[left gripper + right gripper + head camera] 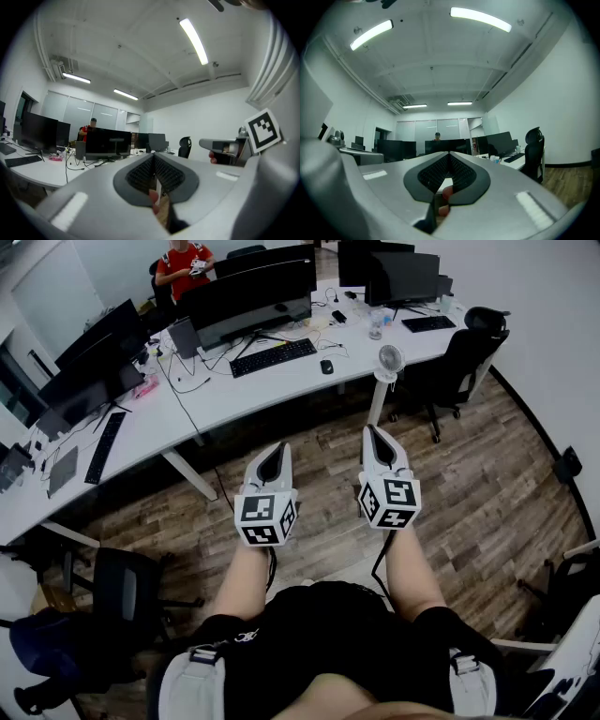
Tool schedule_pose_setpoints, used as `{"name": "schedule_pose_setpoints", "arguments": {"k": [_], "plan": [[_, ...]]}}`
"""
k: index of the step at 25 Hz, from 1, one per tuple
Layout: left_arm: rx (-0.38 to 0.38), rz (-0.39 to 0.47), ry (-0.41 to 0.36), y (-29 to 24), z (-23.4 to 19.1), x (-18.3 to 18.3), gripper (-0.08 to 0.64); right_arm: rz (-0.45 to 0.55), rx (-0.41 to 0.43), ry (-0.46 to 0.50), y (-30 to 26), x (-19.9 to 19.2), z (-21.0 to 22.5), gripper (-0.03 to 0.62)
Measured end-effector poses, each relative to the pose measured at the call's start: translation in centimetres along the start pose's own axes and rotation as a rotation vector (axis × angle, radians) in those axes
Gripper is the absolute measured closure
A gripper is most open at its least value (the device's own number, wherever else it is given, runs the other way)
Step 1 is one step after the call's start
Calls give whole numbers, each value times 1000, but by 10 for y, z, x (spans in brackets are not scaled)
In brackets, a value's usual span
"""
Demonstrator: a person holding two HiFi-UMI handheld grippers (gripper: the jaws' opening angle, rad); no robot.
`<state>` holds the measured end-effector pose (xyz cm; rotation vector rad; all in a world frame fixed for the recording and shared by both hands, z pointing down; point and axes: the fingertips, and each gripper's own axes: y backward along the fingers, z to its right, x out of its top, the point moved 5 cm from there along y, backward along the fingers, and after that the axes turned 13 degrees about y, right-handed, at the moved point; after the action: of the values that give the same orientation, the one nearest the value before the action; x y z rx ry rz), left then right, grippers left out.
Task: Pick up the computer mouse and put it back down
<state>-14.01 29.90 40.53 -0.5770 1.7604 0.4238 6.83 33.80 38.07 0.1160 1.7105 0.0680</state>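
Black computer mouse (326, 367), resting on white desk (281, 386)

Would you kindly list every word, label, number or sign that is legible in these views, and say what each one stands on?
No legible text in any view.
Square markers on the left gripper and right gripper: black-and-white patterns only, no letters.
Keyboard: key legends too small to read.
Computer mouse and monitor: any logo too small to tell.

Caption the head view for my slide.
Shut and empty, the left gripper and right gripper hover above the wood floor; the mouse sits on the white desk ahead.
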Motion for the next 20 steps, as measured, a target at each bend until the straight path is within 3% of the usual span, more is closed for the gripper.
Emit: {"name": "schedule_pose_setpoints", "arguments": {"k": [20], "plan": [[-26,29,3,-4,-60,11,509,44,-7,31,-37,7,-49,595]]}}
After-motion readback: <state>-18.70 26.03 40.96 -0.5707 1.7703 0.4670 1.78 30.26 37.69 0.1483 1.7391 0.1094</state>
